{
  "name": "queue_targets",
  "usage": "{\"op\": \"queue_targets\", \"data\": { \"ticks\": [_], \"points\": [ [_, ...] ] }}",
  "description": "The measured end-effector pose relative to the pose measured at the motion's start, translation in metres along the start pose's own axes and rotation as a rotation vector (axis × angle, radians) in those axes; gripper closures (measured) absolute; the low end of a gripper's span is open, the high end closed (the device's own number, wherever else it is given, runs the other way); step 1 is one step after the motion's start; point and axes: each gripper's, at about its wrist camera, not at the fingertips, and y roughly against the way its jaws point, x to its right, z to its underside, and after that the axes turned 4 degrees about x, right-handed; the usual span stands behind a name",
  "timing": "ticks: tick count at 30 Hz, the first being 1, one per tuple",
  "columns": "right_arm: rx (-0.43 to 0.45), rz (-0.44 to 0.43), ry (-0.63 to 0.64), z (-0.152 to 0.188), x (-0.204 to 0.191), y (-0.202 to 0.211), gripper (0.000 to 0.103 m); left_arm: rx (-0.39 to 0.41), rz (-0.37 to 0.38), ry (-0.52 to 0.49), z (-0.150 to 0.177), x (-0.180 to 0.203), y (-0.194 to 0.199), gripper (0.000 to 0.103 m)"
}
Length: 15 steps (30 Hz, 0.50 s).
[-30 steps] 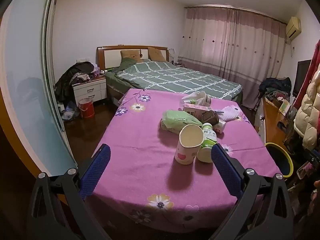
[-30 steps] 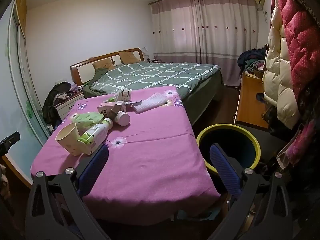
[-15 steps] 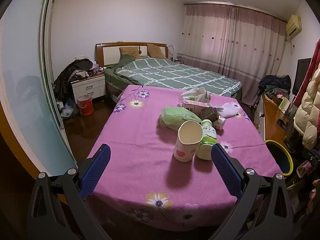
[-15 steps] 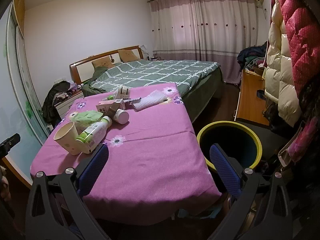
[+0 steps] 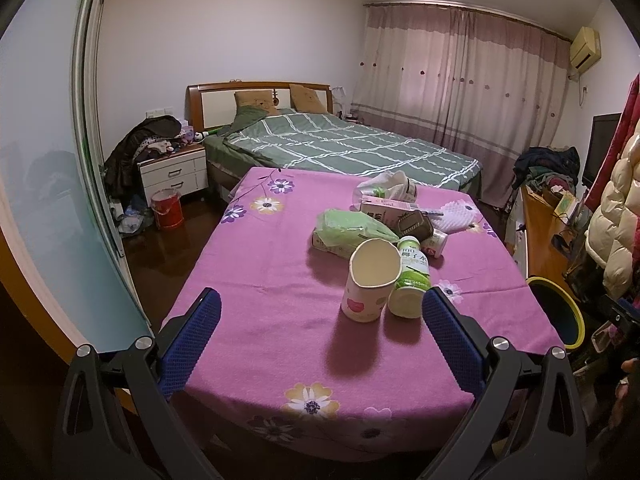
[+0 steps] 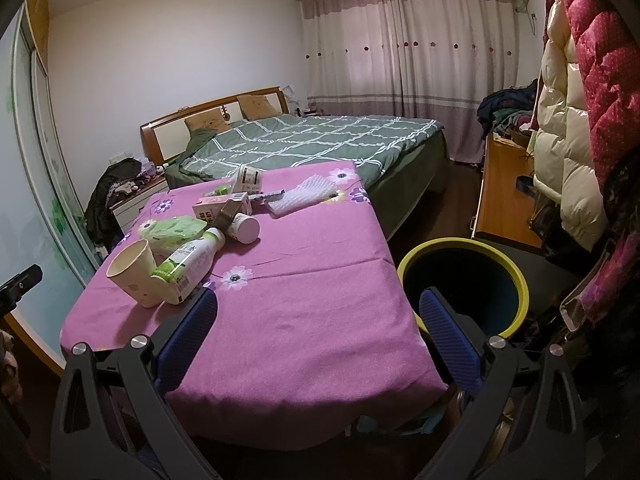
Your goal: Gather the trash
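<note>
Trash is piled on the counter (image 5: 260, 280) behind the paper cup (image 5: 370, 280), which is now seen nearer to the spread, empty left tongs (image 5: 320, 324), so a first pickup is judged imminent, while the right tongs (image 6: 316, 326) are held spread beside the bin (image 6: 464, 280).

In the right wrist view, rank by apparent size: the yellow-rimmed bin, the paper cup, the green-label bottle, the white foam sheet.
1. Yellow-rimmed bin, clearly largest, though it is also nearest.
2. Green-label bottle.
3. Paper cup and white foam sheet: they look alike, and the sheet lies farther off, so unranked.
</note>
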Motion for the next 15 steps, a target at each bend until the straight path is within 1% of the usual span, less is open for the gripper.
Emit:
{"op": "queue_targets", "data": {
  "ticks": [15],
  "points": [
    [-0.002,-0.001,-0.001,0.0004,0.0003,-0.0004,0.006,-0.007,0.001,0.003,-0.001,-0.0001,-0.0005,0.004]
  ]
}}
